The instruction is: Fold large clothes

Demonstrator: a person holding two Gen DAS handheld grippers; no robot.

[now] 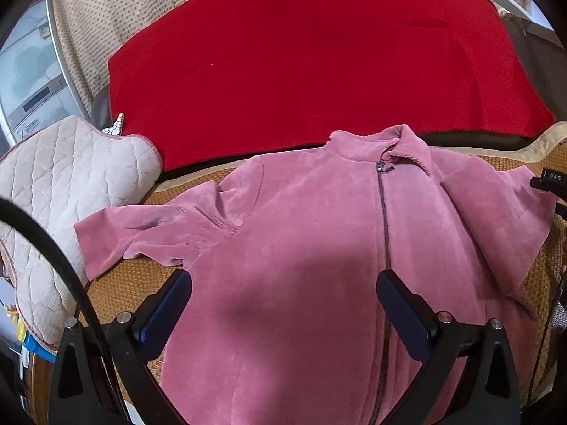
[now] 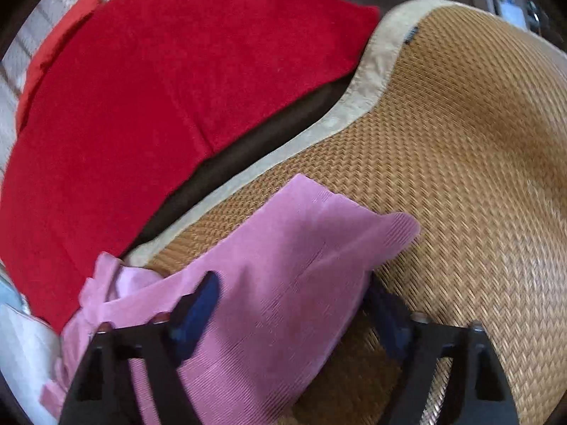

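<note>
A pink velvety zip-front jacket [image 1: 319, 241] is spread face up on a woven straw-coloured mat with a beige cloth border [image 2: 460, 148], its collar turned toward a large red blanket [image 1: 301, 63] that lies just beyond the mat's far edge. In the left wrist view nearly the whole garment is seen: the dark zipper [image 1: 384, 233] is drawn up to the collar, and one sleeve [image 1: 141, 237] lies crumpled across the mat toward a quilted cream cushion [image 1: 63, 184] at the mat's left end. The left gripper [image 1: 283, 304] is held above the jacket's lower front with its blue-padded fingers [image 1: 400, 311] spread wide and nothing between them.

The right wrist view gives what the other cannot: the ribbed cuff end of the other sleeve [image 2: 319, 241], lying on the mat near the beige border, with a wide stretch of bare mat past it. The right gripper [image 2: 294, 304] is open, its fingers set either side of this sleeve; whether the fabric is touched cannot be told, as the picture is blurred.

The jacket's hem is cut off by the lower edge of the left wrist view. The right gripper shows there only as a dark piece at the right margin. A grey panelled object left of the cushion is too distorted to identify.
</note>
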